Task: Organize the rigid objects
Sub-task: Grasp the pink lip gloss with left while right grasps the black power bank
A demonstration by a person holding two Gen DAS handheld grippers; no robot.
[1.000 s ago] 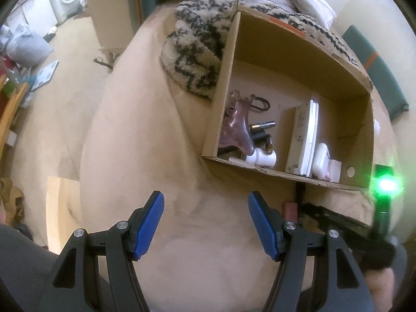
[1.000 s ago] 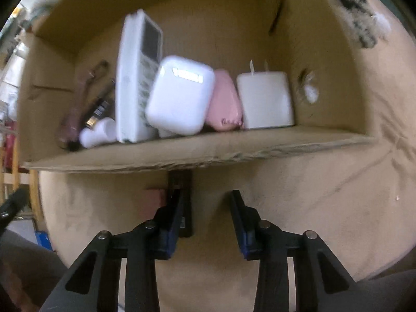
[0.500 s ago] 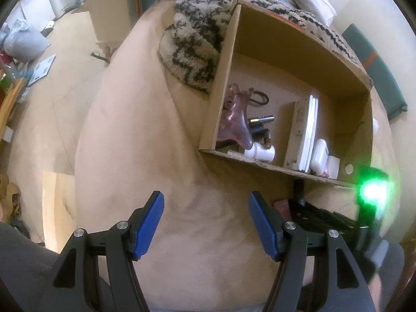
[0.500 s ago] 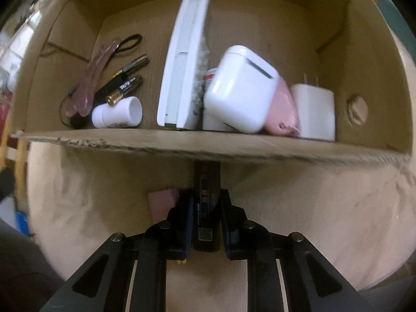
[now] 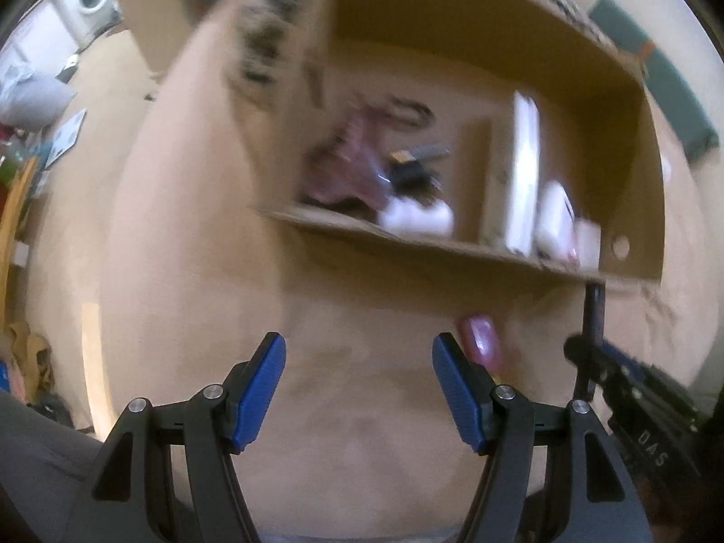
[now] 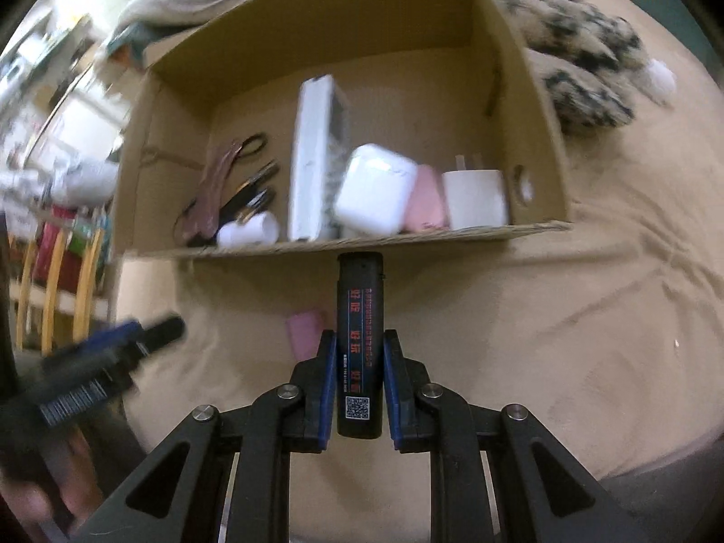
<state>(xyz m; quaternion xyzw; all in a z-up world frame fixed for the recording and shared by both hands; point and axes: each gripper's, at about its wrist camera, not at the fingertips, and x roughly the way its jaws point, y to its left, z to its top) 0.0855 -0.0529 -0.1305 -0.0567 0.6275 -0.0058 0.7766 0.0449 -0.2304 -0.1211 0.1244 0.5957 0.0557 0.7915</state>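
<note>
Right gripper [image 6: 359,380] clamps a black lighter [image 6: 360,339], the already well-stocked cardboard box [image 6: 538,135] just ahead. Left gripper [image 5: 357,384] gapes empty; a pink item [image 5: 482,339] beside its right finger awaits boxing.

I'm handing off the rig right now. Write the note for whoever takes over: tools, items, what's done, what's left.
Right tool: shut on the black lighter, held just in front of the cardboard box.
Left tool: open, empty, over the beige cover.
In the box: remote, white earbud case, charger, small pink and black items at its left.
Left: drop the lighter in, then fetch the pink item on the cover.
</note>
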